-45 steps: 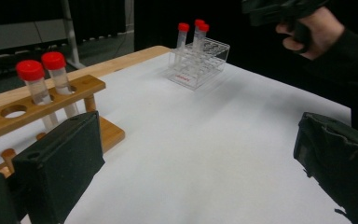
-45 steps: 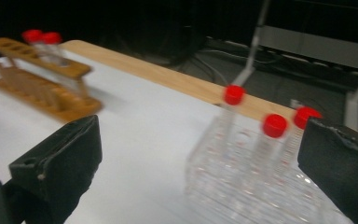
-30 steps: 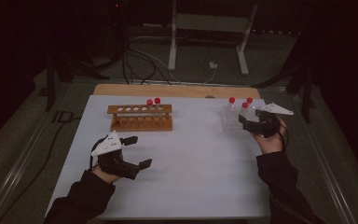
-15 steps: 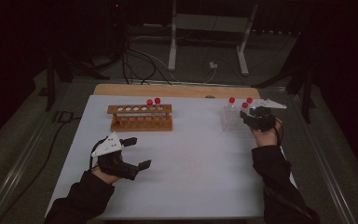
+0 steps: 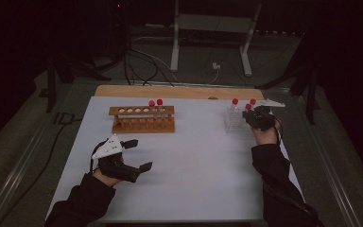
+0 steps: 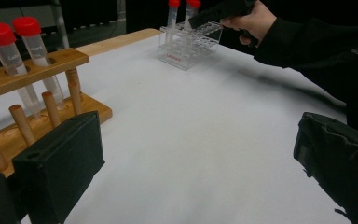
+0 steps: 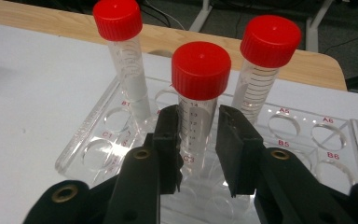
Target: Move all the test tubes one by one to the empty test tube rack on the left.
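Since a second ago you are carrying your right gripper (image 7: 196, 140) forward along the right side of the table, from just short of the clear plastic tube rack (image 7: 303, 140) to right against it, and its jaws have just been closing. They are now pressing on both sides of the nearest clear, red-capped test tube (image 7: 199, 88), just below the cap, while that tube is standing upright in the rack with two more red-capped tubes (image 7: 121, 51) behind it. In the high view the right gripper (image 5: 257, 117) is sitting at the rack's right edge, with your hand behind it.

Your left gripper (image 5: 134, 153) is staying where it was, hovering over the near left part of the table with its jaws spread wide and nothing between them. In the left gripper view its jaws are pointing across the table, with the wooden test tube rack (image 6: 37, 70) at the left, two red-capped tubes (image 6: 14, 51) standing in it.

You are working on a white table top (image 5: 198, 161) with a strip of bare wood (image 5: 170, 91) along its far edge. The room around it is dark; cables (image 5: 142, 56) are trailing over the grey floor beyond the table, near a white metal stand (image 5: 208, 38).
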Available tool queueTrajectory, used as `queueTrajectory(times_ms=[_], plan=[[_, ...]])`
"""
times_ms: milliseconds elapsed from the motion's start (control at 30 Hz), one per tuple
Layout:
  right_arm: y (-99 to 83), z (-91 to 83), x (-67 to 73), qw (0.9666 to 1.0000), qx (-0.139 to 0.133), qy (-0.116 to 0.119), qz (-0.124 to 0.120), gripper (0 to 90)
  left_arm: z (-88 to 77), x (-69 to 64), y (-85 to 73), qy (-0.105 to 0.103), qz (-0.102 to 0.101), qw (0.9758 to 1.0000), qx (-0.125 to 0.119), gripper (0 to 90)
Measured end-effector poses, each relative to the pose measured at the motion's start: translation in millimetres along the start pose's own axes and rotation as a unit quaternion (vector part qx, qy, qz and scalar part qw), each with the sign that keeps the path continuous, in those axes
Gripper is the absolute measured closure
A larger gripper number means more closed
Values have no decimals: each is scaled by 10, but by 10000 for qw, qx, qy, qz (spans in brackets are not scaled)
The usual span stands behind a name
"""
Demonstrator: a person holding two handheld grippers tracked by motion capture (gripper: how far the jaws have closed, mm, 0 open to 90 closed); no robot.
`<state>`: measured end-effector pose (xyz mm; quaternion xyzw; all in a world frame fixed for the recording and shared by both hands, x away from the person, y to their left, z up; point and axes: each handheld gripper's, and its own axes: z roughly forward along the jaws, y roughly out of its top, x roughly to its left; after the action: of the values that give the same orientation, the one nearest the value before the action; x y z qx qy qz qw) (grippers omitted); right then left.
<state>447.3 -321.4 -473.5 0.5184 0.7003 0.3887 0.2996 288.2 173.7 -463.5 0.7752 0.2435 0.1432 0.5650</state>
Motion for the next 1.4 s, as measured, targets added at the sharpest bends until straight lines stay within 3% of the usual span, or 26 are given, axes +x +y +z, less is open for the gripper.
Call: queueTrajectory(times_ms=[233, 433, 900, 1233, 1400], plan=[[17, 12, 11, 10000, 18, 8, -22, 743, 1, 2, 1, -30, -18, 10000, 6, 22], [79, -89, 5, 9999, -149, 24, -5, 745, 12, 0, -5, -29, -11, 10000, 41, 22], [251, -376, 74, 9984, -423, -113, -351, 745, 22, -9, 12, -90, -20, 9999, 61, 22], [335, -598, 182, 9969, -563, 41, -543, 745, 33, -24, 31, -129, -24, 9999, 73, 22], [353, -688, 283, 9959, -602, 227, -640, 746, 41, -31, 38, -150, -13, 9999, 77, 22]])
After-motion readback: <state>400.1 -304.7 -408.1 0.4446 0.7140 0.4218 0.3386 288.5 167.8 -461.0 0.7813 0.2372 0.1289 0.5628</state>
